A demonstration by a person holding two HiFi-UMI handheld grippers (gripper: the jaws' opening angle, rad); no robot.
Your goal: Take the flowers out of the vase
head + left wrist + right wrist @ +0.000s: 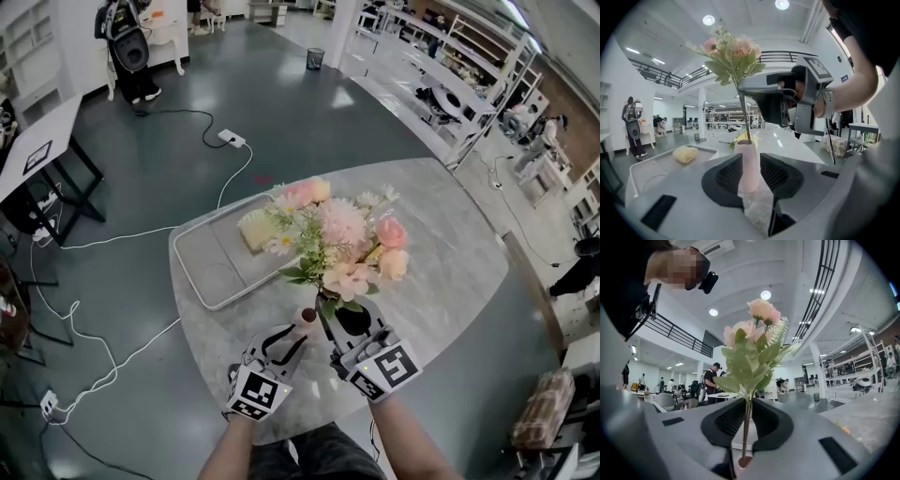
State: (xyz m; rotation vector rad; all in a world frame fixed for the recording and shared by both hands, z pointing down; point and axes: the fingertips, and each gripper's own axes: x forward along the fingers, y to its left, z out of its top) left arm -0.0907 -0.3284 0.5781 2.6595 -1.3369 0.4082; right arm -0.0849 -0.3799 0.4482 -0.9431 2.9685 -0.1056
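A bunch of pink and cream flowers (349, 246) rises over the round marble table (450, 253). My right gripper (336, 317) is shut on its green stems just above the vase mouth (307, 316). From the right gripper view the stem (746, 427) runs up between the closed pads to the blooms (757, 333), with the vase mouth (744, 461) right below. In the left gripper view the slim pink vase (749, 168) stands upright between the jaws of my left gripper (751, 174), both pads against its sides. The right gripper (787, 101) grips the stem above it.
A grey tray (202, 255) lies on the table's left part with a yellow sponge (255, 230) in it. The table's near edge runs just in front of my arms. White cables (112, 234) trail over the floor to the left. A person (127, 37) stands far off.
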